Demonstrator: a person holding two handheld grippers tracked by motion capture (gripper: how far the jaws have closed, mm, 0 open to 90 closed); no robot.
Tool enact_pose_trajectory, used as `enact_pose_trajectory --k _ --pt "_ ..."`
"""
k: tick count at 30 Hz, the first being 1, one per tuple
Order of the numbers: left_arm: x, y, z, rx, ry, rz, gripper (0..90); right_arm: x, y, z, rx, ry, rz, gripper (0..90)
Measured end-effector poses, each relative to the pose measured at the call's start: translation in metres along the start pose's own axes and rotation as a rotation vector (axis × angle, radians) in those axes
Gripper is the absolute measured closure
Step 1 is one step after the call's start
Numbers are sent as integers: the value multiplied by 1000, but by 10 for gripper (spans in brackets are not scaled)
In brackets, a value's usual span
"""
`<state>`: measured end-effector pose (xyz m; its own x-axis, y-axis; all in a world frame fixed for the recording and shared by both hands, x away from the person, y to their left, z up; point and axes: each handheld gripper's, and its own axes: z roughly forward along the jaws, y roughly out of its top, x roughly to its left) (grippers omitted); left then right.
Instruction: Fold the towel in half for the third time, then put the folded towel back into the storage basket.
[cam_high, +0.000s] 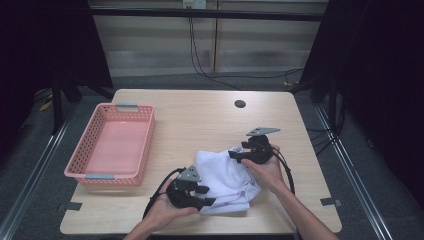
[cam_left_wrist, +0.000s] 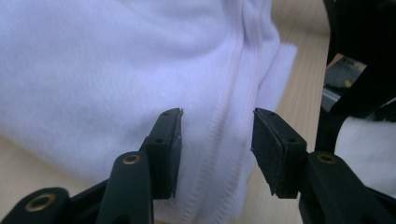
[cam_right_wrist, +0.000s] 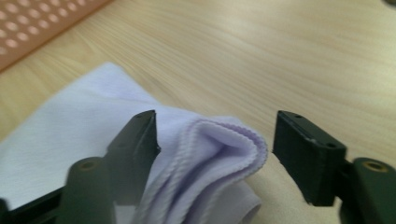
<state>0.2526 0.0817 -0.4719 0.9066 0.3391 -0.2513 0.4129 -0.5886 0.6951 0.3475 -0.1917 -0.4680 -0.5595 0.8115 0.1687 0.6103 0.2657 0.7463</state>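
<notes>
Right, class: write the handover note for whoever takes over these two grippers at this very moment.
Left gripper: jaws open, a seam of the white garment between them, pads not pressing.
Right gripper: jaws open around a ribbed, folded edge of the garment at its far side; no grip.
Garment lies bunched on the table, between both grippers.
Pink basket stands to the left with nothing in it.
Done: both grippers lined up on the cloth.
Left: probably close both, then fold or move the garment, maybe into the basket.

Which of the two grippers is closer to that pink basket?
Left. The left gripper sits just off the pink basket's near corner; the right gripper is farther off, across the white cloth.
</notes>
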Motion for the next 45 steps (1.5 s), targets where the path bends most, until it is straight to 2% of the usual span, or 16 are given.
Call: enact_pose_trajectory --k 1,3,4,8,10,11,14,17,20,23,28,30,33,40,43,45 --pt "-1 -3 1 10 14 6 528 -2 -2 2 -10 -6 14 541" --pt "-4 -8 0 11 24 1 526 -4 -8 -1 -9 -21 25 688" --pt "-5 -9 0 17 29 12 525 -5 -11 -5 -10 -34 11 722" --pt "-8 -12 3 8 46 11 526 -10 -24 -15 -12 -31 9 784" --pt "-11 -13 3 20 56 44 511 -13 -33 -13 9 -32 0 782" --pt "-12 -13 4 11 57 40 503 -15 -37 -12 9 -28 7 780" --pt "-11 -13 -1 3 40 32 478 -19 -45 -9 15 -14 22 718" --pt "-10 -16 -9 -15 36 -4 438 -25 -44 -10 28 -30 34 502" --pt "-10 -24 -18 -33 59 -31 407 -31 -44 -14 16 3 56 337" --pt "-6 -31 -28 -54 89 -63 370 -30 -41 -18 -4 27 44 277" --pt "0 -34 -27 -52 108 -91 350 -26 -34 -17 45 78 9 191" --pt "1 -33 -24 -37 95 -97 342 -25 -34 -15 34 109 3 217" --pt "1 -32 -17 -13 75 -90 325 -20 -33 -10 46 96 -30 186" --pt "0 -27 -4 12 51 -66 291 -22 -39 7 89 136 -3 171" --pt "-3 -26 -1 27 55 -54 264 -17 -39 9 85 122 -44 166" --pt "-5 -26 1 43 83 -33 255 -14 -40 9 92 106 -74 182"
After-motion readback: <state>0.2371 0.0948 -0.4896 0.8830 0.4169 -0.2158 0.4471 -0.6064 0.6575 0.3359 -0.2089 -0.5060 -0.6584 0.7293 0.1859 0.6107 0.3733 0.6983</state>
